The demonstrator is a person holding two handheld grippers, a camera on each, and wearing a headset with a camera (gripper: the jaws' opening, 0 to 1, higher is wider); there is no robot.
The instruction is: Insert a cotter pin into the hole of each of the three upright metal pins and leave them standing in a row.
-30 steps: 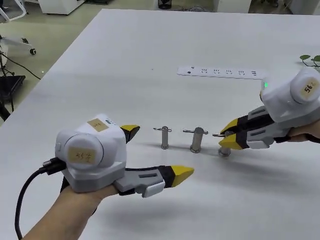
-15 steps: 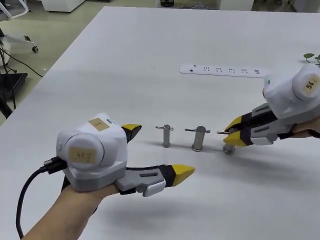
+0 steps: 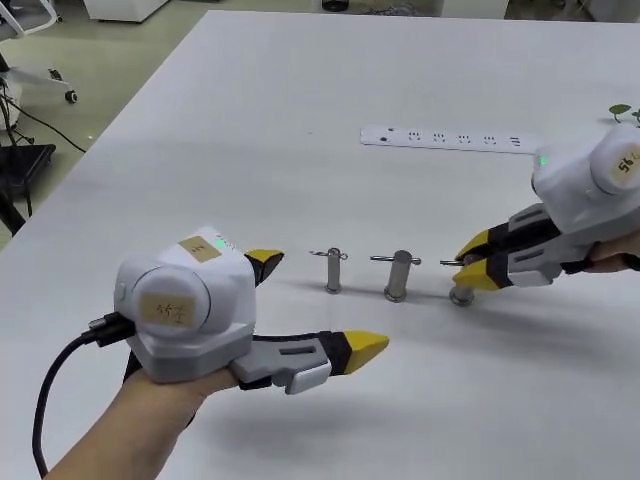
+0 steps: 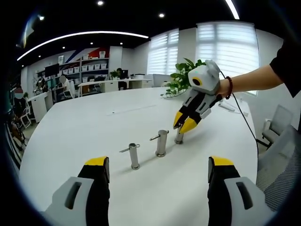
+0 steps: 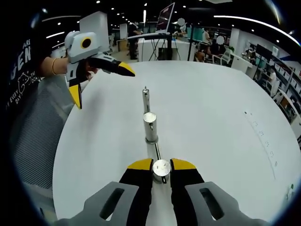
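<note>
Steel-grey cylindrical middle pin [image 3: 397, 277] stands upright on a white table [image 3: 300, 120], between a slimmer pin [image 3: 332, 273] and an end pin [image 3: 461, 295]. The right gripper [image 3: 472, 264], jaws nearly closed, pinches a thin wire cotter pin [image 3: 450, 263] atop that end pin. The left gripper [image 3: 315, 302], near the middle pin, is wide open and empty; its tan sticker [image 3: 165, 312] bears illegible handwriting.

White left hand-held gripper [image 3: 313, 302] — yellow-tipped, black cable [image 3: 50, 382]

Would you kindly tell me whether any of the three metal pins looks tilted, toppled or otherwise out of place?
Nothing stands out. The left pin, middle pin and right pin stand upright in a row on the table; the right gripper holds a cotter pin at the right one.
</note>
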